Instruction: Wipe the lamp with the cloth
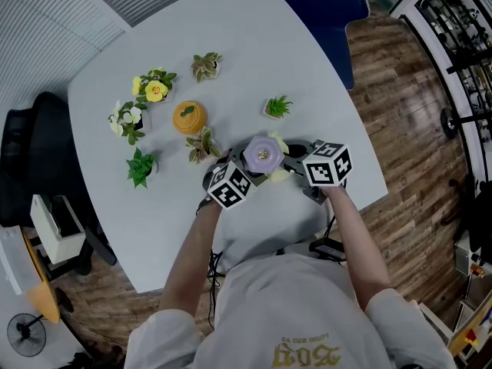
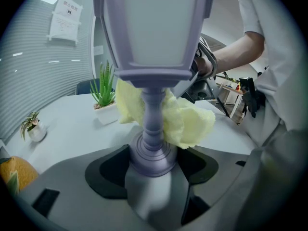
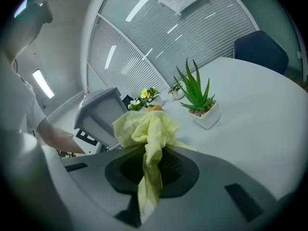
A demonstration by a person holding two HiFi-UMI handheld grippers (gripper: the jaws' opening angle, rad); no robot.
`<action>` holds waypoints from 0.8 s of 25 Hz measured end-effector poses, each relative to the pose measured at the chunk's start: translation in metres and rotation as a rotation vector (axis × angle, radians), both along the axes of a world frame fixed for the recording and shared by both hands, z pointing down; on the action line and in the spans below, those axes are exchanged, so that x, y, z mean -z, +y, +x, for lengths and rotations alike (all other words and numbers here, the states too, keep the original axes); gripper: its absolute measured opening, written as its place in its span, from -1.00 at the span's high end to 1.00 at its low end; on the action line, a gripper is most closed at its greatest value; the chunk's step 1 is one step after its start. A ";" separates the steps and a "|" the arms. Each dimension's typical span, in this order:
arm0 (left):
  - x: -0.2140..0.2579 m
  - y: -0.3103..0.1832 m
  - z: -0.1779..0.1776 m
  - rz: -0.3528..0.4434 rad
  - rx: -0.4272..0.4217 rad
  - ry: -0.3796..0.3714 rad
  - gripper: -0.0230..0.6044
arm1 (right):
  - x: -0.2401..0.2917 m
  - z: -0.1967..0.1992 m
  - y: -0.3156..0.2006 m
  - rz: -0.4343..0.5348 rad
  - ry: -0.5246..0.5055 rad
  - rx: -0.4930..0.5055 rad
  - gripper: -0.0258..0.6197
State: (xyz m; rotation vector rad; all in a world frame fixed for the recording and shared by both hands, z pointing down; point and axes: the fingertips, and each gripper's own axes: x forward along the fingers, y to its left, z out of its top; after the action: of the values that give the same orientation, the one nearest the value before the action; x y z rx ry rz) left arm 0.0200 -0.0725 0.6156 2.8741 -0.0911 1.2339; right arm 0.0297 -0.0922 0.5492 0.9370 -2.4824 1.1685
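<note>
**Wipe in hand: lamp clamped, cloth on its stem.**

Near the table's (image 1: 254, 52) near edge, the left gripper (image 2: 153, 170) had its jaws clamped on the lamp's (image 2: 154, 28) round base, holding it upright. Just right of it, the right gripper (image 3: 151, 172) pinched a bunched yellow cloth (image 3: 144, 126), which pressed against the lamp's stem under the lantern head. I judged the wiping was under way at the stem, with the head probably not yet done. The next move would call for a firm hold on the base while the cloth slid up and round the head. Farther back stood a small green plant (image 1: 277, 107), an orange ornament (image 1: 188, 117) and flower pots (image 1: 154, 89).
</note>
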 end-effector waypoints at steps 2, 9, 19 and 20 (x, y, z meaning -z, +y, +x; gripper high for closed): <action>0.000 0.000 0.000 0.000 0.000 0.000 -0.09 | -0.006 0.000 0.000 -0.011 0.028 0.011 0.75; 0.000 0.000 0.000 0.000 0.000 0.001 -0.09 | -0.021 0.000 -0.003 -0.033 0.099 0.034 0.76; -0.001 -0.001 -0.001 0.000 -0.001 0.000 -0.09 | -0.025 -0.002 -0.015 -0.047 0.119 0.042 0.76; -0.001 -0.001 -0.001 0.001 -0.001 0.000 -0.09 | -0.025 -0.003 -0.016 -0.048 0.122 0.042 0.76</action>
State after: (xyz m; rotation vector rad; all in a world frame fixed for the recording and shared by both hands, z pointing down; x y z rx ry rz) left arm 0.0191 -0.0736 0.6167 2.8751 -0.0902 1.2339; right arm 0.0270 -0.1086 0.5743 0.9100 -2.3567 1.1178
